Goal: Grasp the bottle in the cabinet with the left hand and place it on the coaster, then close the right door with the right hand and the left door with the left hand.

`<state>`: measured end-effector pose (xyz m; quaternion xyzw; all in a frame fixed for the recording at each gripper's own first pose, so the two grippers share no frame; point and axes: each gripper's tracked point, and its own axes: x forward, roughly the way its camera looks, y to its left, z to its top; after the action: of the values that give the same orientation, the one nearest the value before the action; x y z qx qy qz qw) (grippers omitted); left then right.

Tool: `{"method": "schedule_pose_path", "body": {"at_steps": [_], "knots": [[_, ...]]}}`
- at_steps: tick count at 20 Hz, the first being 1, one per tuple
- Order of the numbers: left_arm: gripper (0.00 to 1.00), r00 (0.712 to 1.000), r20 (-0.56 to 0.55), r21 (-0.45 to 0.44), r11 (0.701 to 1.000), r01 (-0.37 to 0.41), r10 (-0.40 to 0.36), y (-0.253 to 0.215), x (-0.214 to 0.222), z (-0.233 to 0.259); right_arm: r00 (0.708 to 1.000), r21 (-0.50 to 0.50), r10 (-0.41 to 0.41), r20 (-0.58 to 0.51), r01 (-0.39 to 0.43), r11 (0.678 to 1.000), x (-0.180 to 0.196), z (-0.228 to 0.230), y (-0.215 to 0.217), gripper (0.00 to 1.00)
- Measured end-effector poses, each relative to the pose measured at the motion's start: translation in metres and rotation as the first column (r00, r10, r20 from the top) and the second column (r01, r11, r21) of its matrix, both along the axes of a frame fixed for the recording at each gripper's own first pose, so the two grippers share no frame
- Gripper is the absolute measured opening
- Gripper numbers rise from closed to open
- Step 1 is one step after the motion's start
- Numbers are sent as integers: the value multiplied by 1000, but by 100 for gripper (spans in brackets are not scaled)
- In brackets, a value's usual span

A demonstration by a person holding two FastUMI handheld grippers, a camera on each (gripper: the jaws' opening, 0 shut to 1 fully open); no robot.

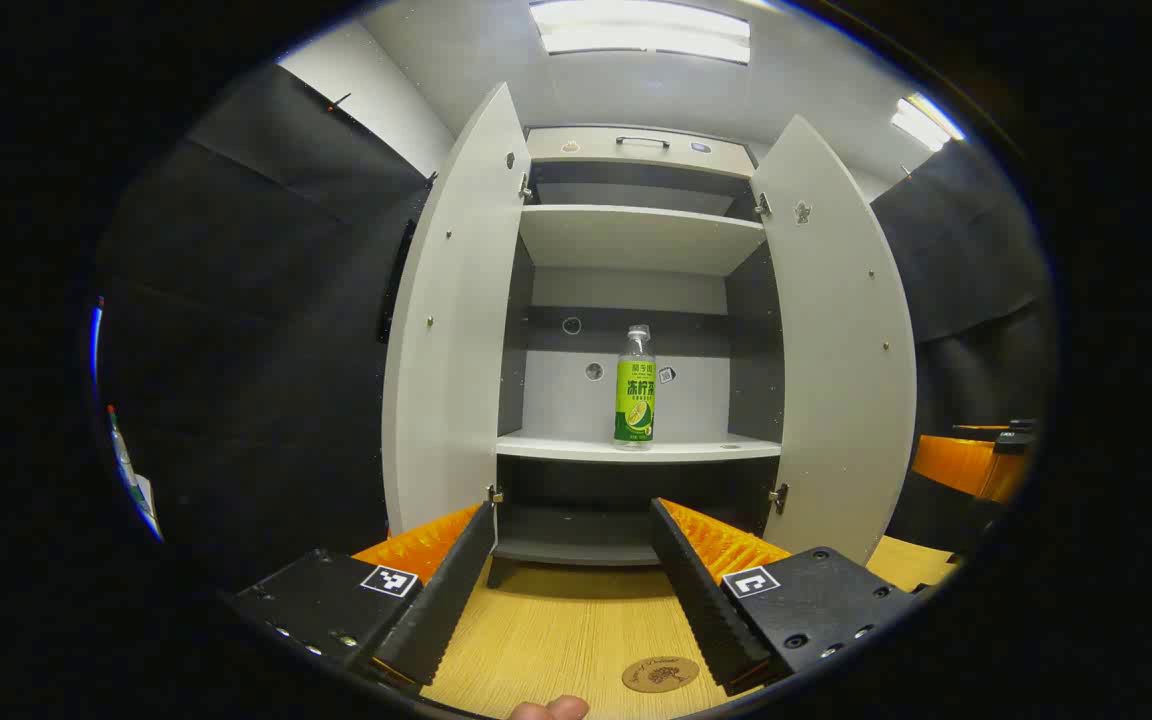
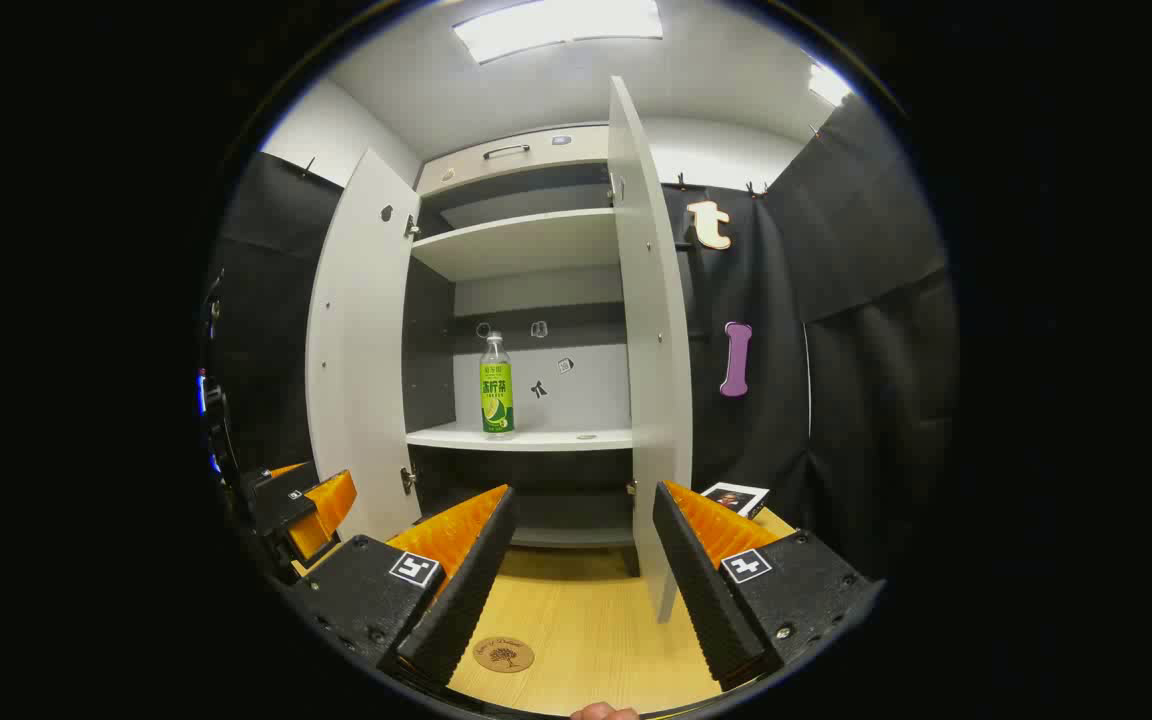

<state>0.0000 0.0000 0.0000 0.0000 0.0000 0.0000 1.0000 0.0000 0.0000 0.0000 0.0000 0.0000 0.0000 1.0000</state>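
Cabinet with both doors swung open; the bottle (image 1: pixel 635 387) stands upright on the middle shelf (image 1: pixel 556 447), its long axis vertical. In the left gripper view it lies straight ahead of and above the left tongs (image 1: pixel 573 590), whose fingers are spread wide and empty, well apart from it. The right tongs (image 2: pixel 583 585), likewise spread and empty, see the bottle off to their left. The coaster (image 1: pixel 660 673) lies on the table (image 1: pixel 556 620) just beneath the left tongs
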Motion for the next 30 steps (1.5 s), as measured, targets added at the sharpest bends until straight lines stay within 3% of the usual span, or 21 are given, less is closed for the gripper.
{"method": "schedule_pose_path", "body": {"at_steps": [30], "knots": [[95,1000,-16,-14,1000,16,-17,-7,-3,-1,1000,10,10,-11,-10,1000,-1,-4,1,84]]}}
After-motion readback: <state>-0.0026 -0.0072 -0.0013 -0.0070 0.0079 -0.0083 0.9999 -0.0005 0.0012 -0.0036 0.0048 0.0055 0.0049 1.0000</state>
